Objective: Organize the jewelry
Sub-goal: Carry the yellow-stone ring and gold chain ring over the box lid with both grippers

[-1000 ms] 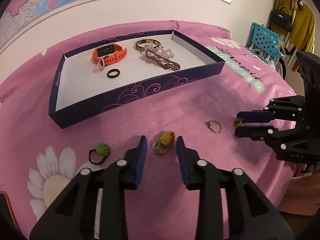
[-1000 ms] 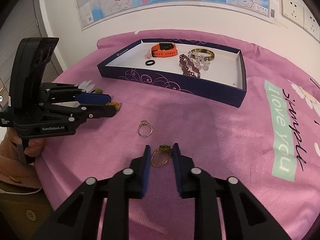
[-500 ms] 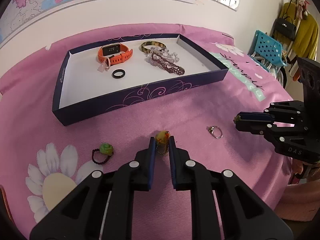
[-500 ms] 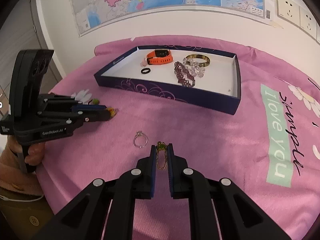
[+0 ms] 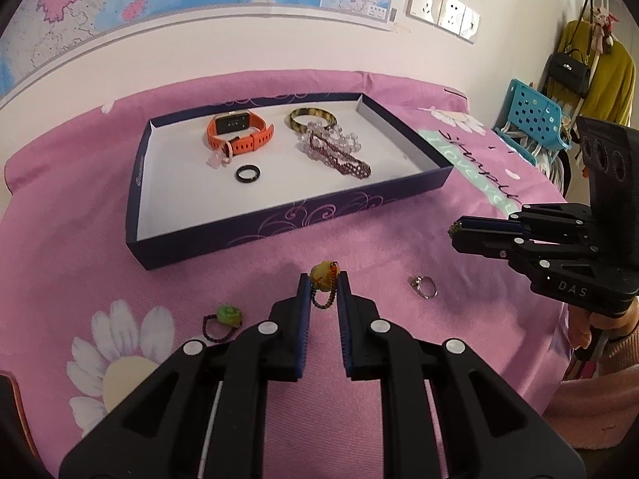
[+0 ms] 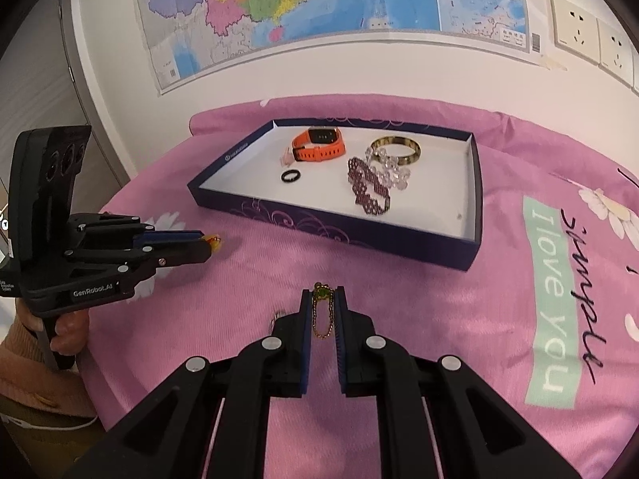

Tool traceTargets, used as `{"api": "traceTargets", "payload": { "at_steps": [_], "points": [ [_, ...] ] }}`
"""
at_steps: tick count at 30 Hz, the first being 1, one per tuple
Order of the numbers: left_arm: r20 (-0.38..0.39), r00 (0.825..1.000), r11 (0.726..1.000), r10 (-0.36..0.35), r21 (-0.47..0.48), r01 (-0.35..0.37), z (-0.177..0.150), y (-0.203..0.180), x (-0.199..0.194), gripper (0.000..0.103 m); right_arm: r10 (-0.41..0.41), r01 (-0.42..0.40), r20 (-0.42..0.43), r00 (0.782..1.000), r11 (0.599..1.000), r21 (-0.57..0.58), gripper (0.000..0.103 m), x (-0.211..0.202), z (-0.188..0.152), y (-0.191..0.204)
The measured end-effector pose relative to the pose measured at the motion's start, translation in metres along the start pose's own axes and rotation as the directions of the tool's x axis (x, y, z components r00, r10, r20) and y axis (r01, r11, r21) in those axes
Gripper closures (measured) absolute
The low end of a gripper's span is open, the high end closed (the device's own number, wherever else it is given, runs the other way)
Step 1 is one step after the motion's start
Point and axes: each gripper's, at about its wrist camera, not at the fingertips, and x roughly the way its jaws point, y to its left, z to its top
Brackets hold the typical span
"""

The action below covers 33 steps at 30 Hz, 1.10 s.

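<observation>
My left gripper (image 5: 323, 279) is shut on a yellow-stone ring with a beaded band (image 5: 322, 275) and holds it above the pink cloth. My right gripper (image 6: 322, 294) is shut on a green-stone ring with a gold chain band (image 6: 322, 311), also lifted. The navy tray (image 5: 279, 223) with a white floor holds an orange watch (image 5: 239, 131), a black ring (image 5: 247, 173), a gold bangle (image 5: 312, 117) and beaded bracelets (image 5: 339, 155). A silver ring (image 5: 424, 286) and a green bead ring (image 5: 223, 318) lie on the cloth.
The round table is covered by a pink flowered cloth (image 6: 399, 279). A wall with a map (image 6: 319, 8) stands behind the tray. A blue basket (image 5: 527, 119) and hanging bags are at the right in the left wrist view.
Both grippers closed on their rings and lifted them off the cloth. Both have risen and moved toward the tray.
</observation>
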Motion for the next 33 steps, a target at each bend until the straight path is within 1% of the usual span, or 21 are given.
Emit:
{"api": "traceTargets", "payload": {
  "at_steps": [10,23,33],
  "points": [
    [0.036,0.999,1.0,0.002,-0.009,-0.002,0.01,0.004,-0.009,0.09,0.009,-0.008,0.036,0.999,1.0,-0.013,0.094,0.003,0.021,0.001],
    [0.07,0.997,1.0,0.023,-0.005,-0.023,0.025,0.01,-0.017,0.09,0.01,-0.009,0.051,0.999,0.999,-0.035,0.094,0.011,0.039,0.0],
    [0.074,0.996,0.999,0.04,-0.006,-0.039,0.037,0.015,-0.011,0.09,0.009,-0.006,0.05,0.999,0.999,-0.053,0.094,0.022,0.056,-0.003]
  ]
}}
